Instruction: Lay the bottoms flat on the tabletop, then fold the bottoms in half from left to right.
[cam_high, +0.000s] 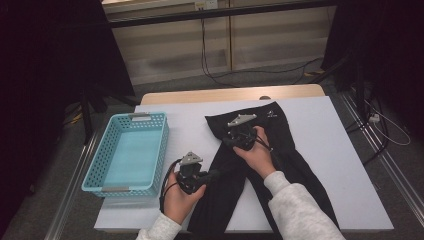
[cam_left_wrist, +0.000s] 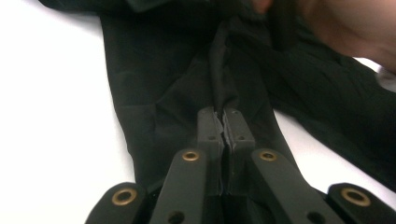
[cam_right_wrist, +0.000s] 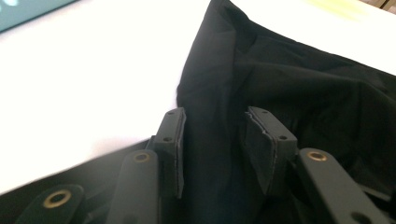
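White table (cam_high: 320, 150) with black trousers (cam_high: 295, 165), blue basket (cam_high: 127, 152)

The trousers (cam_high: 260, 165) lie on the table (cam_high: 330, 150), right of its middle. The basket (cam_high: 127, 152) stands on the table's left side, apart from the trousers, near the left gripper (cam_high: 212, 175).

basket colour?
Light turquoise-blue plastic basket with perforated walls and grey handle tabs; it shows best in the high view, left of the black trousers.
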